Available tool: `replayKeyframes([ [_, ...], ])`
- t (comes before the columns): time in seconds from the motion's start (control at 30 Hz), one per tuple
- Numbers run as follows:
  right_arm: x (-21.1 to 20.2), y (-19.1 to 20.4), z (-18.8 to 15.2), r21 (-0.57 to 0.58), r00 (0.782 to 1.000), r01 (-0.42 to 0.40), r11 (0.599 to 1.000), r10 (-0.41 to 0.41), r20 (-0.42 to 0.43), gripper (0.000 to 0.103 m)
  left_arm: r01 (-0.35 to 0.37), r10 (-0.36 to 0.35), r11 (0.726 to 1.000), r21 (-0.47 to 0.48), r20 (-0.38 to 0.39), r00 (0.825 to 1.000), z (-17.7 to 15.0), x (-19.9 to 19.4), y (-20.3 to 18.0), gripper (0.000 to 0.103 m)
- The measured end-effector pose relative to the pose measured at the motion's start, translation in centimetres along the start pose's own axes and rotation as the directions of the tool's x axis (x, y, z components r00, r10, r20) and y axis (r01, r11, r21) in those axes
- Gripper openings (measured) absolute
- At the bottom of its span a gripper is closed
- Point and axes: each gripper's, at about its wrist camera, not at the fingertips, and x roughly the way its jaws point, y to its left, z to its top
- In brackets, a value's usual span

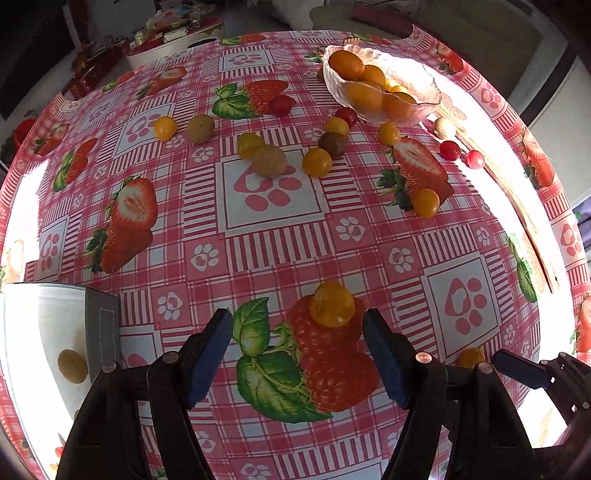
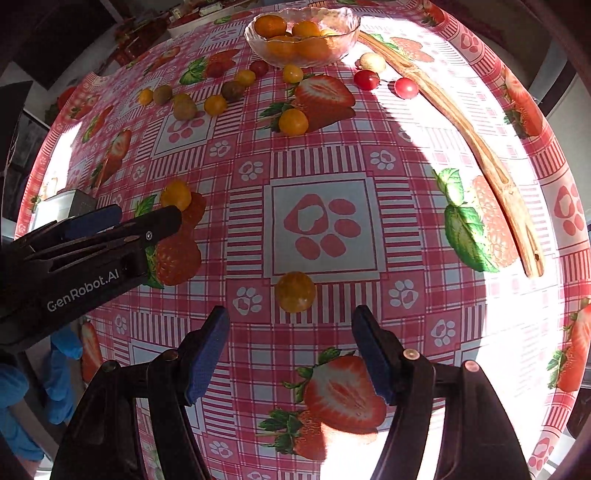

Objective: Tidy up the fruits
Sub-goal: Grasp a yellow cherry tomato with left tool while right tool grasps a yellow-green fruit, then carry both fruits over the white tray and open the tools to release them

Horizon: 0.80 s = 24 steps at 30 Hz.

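While both grippers hover spread wide over the tablecloth (image 2: pixel 325 155), a yellow tomato lies just ahead of each.

Glossy and plastic-looking, the cloth is pink plaid printed with strawberries and paw marks. The left gripper (image 1: pixel 297 354) has black arms and blue ribbed pads, jaws apart and empty; a round, smooth yellow tomato (image 1: pixel 331 304) sits just past its tips, nearer the right finger. The right gripper (image 2: pixel 290 350) is likewise released, with another yellow tomato (image 2: pixel 295 291) on the cloth just beyond its tips, roughly centred. A scalloped glass bowl (image 2: pixel 345 27) at the far edge holds orange fruit, with small red, yellow and brownish tomatoes scattered near it. Long wooden tongs (image 2: pixel 476 147) lie at the right. A white box (image 1: pixel 40 325) at the left holds one pale yellow fruit.
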Motion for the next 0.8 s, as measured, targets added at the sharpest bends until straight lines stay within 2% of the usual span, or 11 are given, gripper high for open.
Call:
replayKeyframes([
  [0.2,0.5,0.1,0.5,-0.025,1.000,0.003,1.000,-0.003,0.009,0.071,-0.018,0.018,0.999,0.030,-0.004,1.000,0.7,0.8,-0.9,0.073],
  [0.23,0.5,0.2,0.6,-0.032,1.000,0.008,0.999,-0.007,0.011,0.070,-0.017,0.017,0.999,0.033,-0.004,1.000,0.6,0.8,-0.9,0.070],
  [0.33,0.5,0.6,0.6,-0.059,0.999,0.035,0.998,-0.034,0.018,0.059,-0.014,0.014,0.999,0.048,0.005,1.000,0.5,0.5,-1.2,0.054],
  [0.37,0.5,0.7,0.6,-0.069,0.999,0.046,0.997,-0.045,0.021,0.051,-0.011,0.010,0.998,0.054,0.008,1.000,0.4,0.4,-1.3,0.045],
  [0.4,0.8,1.0,0.9,-0.083,0.998,0.060,0.995,-0.059,0.024,0.045,-0.006,0.006,0.998,0.061,0.012,1.000,0.4,0.3,-1.4,0.040],
  [0.43,0.8,1.0,1.0,-0.090,0.997,0.070,0.993,-0.068,0.027,0.042,-0.002,0.001,0.998,0.068,0.015,1.000,0.4,0.2,-1.5,0.028],
  [0.47,0.8,1.0,1.0,-0.093,0.997,0.074,0.993,-0.071,0.030,0.034,-0.002,0.001,0.997,0.072,0.016,1.000,0.4,0.2,-1.6,0.025],
  [0.5,0.7,1.0,1.0,-0.093,0.997,0.068,0.993,-0.066,0.031,0.023,0.004,-0.005,0.998,0.070,0.013,1.000,0.3,0.1,-1.5,0.025],
  [0.63,0.4,0.0,1.0,-0.049,1.000,0.005,0.999,-0.003,0.026,0.023,0.044,-0.045,0.998,0.037,0.017,0.999,0.1,-0.6,-1.0,0.025],
  [0.8,-0.7,-0.6,0.9,-0.025,0.999,-0.037,0.999,0.038,0.036,0.023,0.047,-0.048,0.999,0.024,0.040,0.998,-0.9,-2.5,0.0,0.025],
])
